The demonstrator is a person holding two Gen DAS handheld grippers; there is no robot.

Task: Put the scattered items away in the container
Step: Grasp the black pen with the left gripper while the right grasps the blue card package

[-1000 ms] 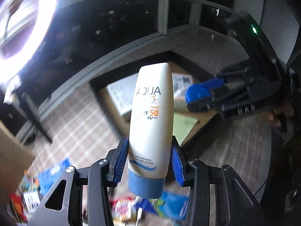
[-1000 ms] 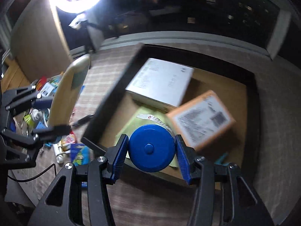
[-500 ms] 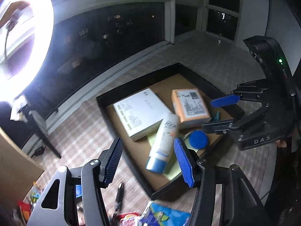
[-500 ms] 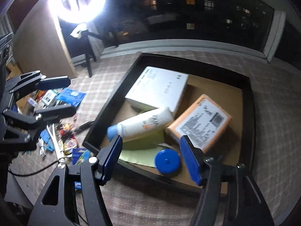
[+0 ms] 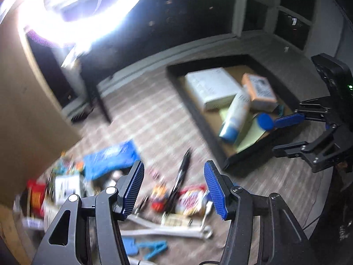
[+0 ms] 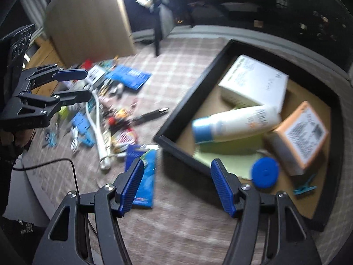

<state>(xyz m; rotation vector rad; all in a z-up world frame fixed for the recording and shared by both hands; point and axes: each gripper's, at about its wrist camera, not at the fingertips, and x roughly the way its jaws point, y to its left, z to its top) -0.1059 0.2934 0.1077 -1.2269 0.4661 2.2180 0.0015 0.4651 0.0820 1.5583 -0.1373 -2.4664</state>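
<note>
The black tray (image 6: 189, 92) holds a white box (image 6: 256, 81), an orange box (image 6: 302, 137), the white sunscreen tube (image 6: 236, 123), a blue round tape measure (image 6: 264, 172) and a green sheet (image 6: 229, 161). The tray also shows in the left wrist view (image 5: 194, 108). My left gripper (image 5: 174, 190) is open and empty above a pile of scattered items, with a black pen (image 5: 181, 178) and a red-and-white packet (image 5: 192, 201) below it. My right gripper (image 6: 176, 185) is open and empty over the tray's near left corner, above a blue packet (image 6: 143, 176).
A blue pouch (image 5: 110, 159), a white cable strip (image 6: 97, 123), blue clips (image 5: 152, 247) and small packets lie on the checked cloth left of the tray. A ring light (image 5: 77, 6) shines at the back. A brown board (image 6: 88, 19) stands at the left.
Both grippers have swung left, away from the tray and toward the scattered pile. A second ago they held the tube and tape measure; both now lie in the tray.
</note>
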